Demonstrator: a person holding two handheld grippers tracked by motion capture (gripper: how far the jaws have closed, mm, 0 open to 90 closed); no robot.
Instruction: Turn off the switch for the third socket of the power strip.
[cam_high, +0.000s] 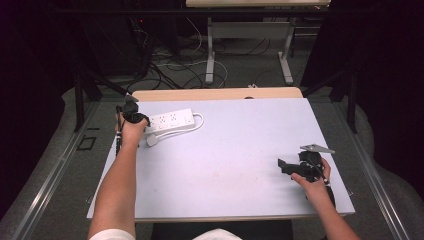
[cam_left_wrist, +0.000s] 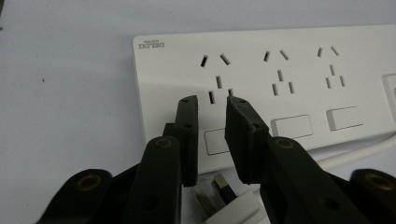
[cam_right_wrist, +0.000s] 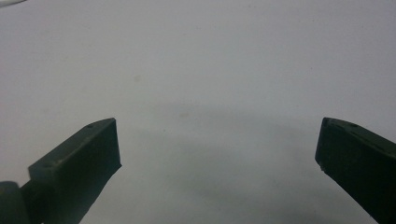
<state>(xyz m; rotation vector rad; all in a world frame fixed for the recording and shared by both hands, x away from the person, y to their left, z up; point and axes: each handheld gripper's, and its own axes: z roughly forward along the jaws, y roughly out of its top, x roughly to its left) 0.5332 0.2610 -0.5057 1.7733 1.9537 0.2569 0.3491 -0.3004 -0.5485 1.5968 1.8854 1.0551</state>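
Power strip (cam_high: 170, 120) lies at the table's (cam_high: 235, 160) far left; the left gripper view adds its plug (cam_left_wrist: 224, 198) beneath the left gripper (cam_left_wrist: 212, 105), jaws narrowly parted, holding nothing. Right gripper (cam_right_wrist: 217, 140) gapes wide over bare tabletop.

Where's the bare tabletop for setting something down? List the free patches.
Free: the wide middle of the table, between the power strip and the right gripper, and the far right corner. Crowded: the far left, where strip, cord, plug and left gripper bunch together.
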